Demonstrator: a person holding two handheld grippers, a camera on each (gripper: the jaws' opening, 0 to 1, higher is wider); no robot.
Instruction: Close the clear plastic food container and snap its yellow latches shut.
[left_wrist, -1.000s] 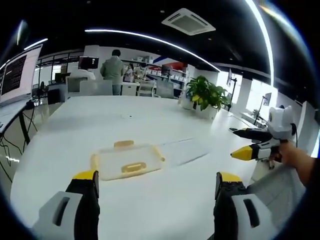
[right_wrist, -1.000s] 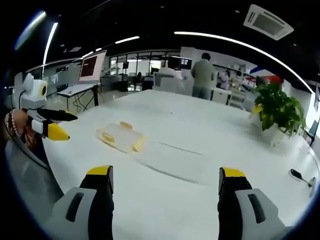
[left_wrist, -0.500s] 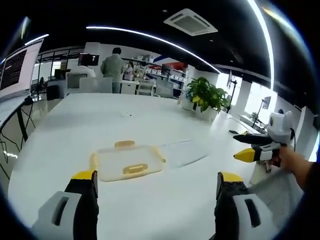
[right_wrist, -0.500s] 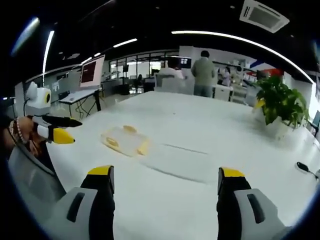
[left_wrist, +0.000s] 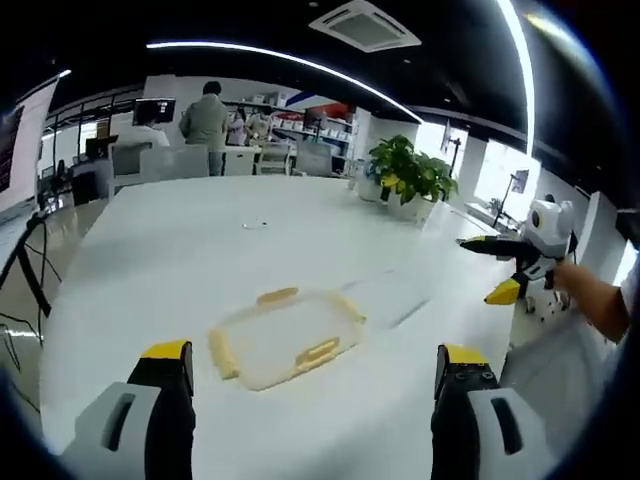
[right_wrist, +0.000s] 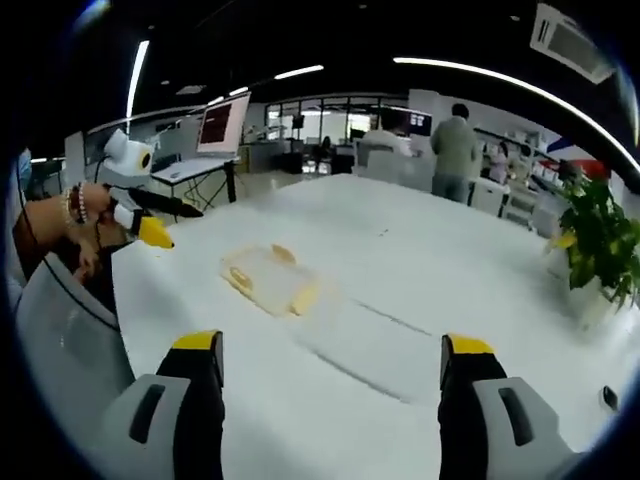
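The clear plastic container with yellow latches lies on the white table. Its clear lid lies flat beside it, apart from the top. My left gripper stands open above the near table edge, short of the container, with nothing between its jaws. In the right gripper view it hovers open at the left, held by a hand. My right gripper is open too, above the table and short of the lid. It hangs at the right of the left gripper view.
A potted plant stands at the table's far side. A person stands beyond the far end among desks and chairs. A monitor sits on a side desk. A small dark object lies mid-table.
Both cameras have shifted; the container looks nearer and turned in the left gripper view. Container and lid lie where they were. Both grippers stay open.
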